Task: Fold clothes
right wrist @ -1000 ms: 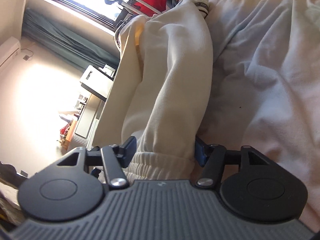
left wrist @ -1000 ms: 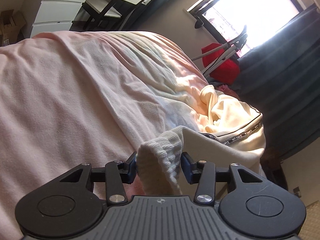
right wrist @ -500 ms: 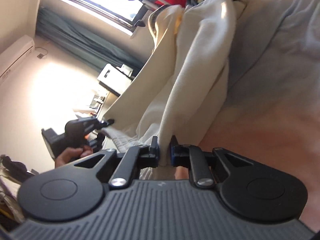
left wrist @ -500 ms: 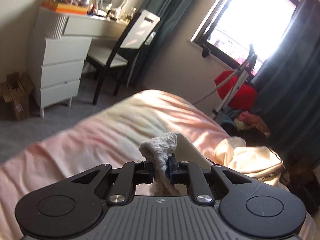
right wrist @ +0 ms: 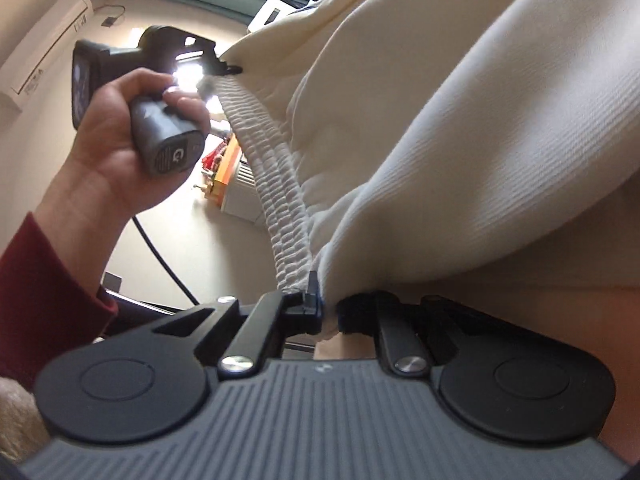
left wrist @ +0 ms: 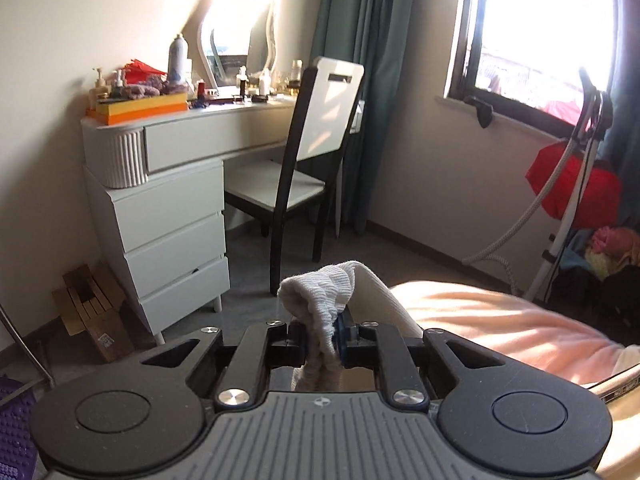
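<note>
Waistband [right wrist: 276,184] taut between both claws

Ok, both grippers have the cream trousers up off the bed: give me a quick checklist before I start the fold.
1. Left gripper shut on the ribbed waistband: ok.
2. Right gripper shut on the cream trousers at the waistband's other end: ok.
3. Waistband stretched between the two grippers: ok in the right wrist view.
4. Legs hanging free and untwisted: cannot tell.
5. Pink blanket smooth where the trousers land: cannot tell.
</note>
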Action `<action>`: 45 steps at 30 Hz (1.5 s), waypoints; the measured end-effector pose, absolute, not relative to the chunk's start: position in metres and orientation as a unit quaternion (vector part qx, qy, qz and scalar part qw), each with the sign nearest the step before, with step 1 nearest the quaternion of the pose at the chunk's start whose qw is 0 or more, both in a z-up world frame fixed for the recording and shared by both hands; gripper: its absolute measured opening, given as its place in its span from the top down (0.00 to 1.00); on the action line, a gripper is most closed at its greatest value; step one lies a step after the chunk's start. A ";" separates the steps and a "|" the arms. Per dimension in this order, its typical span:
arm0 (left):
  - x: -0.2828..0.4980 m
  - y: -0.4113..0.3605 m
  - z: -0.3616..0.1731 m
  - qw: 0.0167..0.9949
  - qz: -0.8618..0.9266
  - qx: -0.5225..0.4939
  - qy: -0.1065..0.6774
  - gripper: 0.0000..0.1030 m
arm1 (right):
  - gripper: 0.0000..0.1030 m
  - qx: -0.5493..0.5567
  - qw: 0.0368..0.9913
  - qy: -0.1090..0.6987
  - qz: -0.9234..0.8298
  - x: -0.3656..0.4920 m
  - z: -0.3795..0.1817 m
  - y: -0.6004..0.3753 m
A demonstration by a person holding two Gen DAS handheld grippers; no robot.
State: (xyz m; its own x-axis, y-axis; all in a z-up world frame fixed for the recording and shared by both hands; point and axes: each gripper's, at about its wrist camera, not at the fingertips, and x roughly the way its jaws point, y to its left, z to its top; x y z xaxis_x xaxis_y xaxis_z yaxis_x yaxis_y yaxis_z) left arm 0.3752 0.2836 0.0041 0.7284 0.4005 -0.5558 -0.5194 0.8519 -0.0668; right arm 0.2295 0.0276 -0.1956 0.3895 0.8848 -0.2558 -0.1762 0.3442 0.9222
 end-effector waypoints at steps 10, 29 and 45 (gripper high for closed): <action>0.362 0.251 -0.015 0.921 0.233 -0.084 0.302 0.32 | 0.56 0.402 0.704 0.432 0.395 0.219 -0.183 -0.001; 0.242 -0.031 0.052 0.960 0.023 -0.047 0.274 0.20 | 0.07 0.197 0.938 0.248 0.141 0.077 -0.051 -0.264; 0.411 -0.257 -0.048 0.945 -0.049 -0.010 0.324 0.45 | 0.07 0.256 0.939 0.228 0.006 0.158 -0.138 -0.375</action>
